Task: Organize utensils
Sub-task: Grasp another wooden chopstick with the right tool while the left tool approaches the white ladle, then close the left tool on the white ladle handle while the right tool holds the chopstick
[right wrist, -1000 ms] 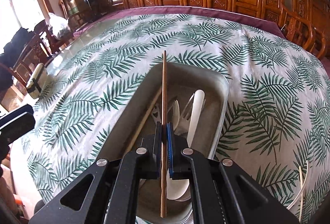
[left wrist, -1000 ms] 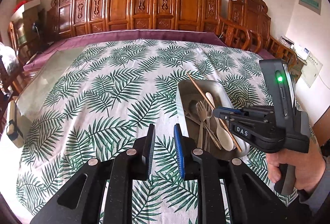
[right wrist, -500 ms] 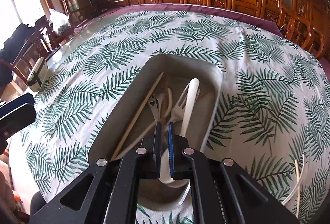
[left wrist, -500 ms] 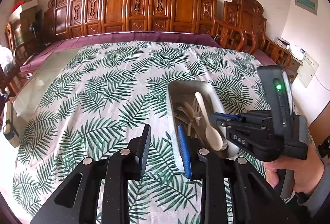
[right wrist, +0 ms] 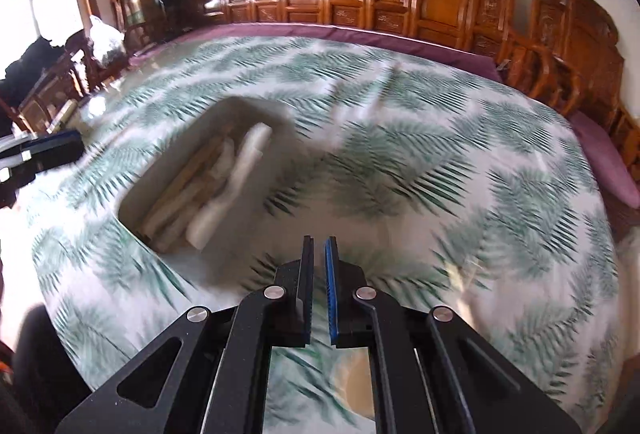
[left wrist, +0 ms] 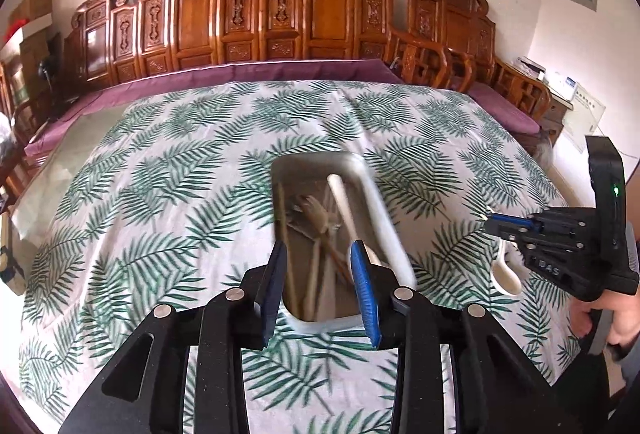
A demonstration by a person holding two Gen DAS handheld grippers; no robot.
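Observation:
A metal tray (left wrist: 320, 324) lies on the palm-leaf tablecloth and holds wooden chopsticks (left wrist: 286, 234), forks (left wrist: 316, 214) and a white spoon (left wrist: 344, 202). My left gripper (left wrist: 318, 246) hovers over the tray's near end. Its jaws are opening and nothing is pressed between the pads. My right gripper (left wrist: 490, 220) is to the right of the tray, shut and empty, just above a second white spoon (left wrist: 506, 276) lying on the cloth. The right wrist view is blurred, with the right gripper (right wrist: 319, 239) over bare cloth and the tray (right wrist: 132, 202) to its left.
Carved wooden chairs (left wrist: 320, 14) line the far side behind a purple cloth edge (left wrist: 240, 78). Bare glass tabletop (left wrist: 72, 146) shows at the left. A hand (left wrist: 616, 322) holds the right gripper at the right edge. The left gripper (right wrist: 48, 150) shows at the left edge.
The right gripper let the chopstick go into the tray, then swung right, clear of the tray. The left gripper widened its jaws and moved over the tray's near end.

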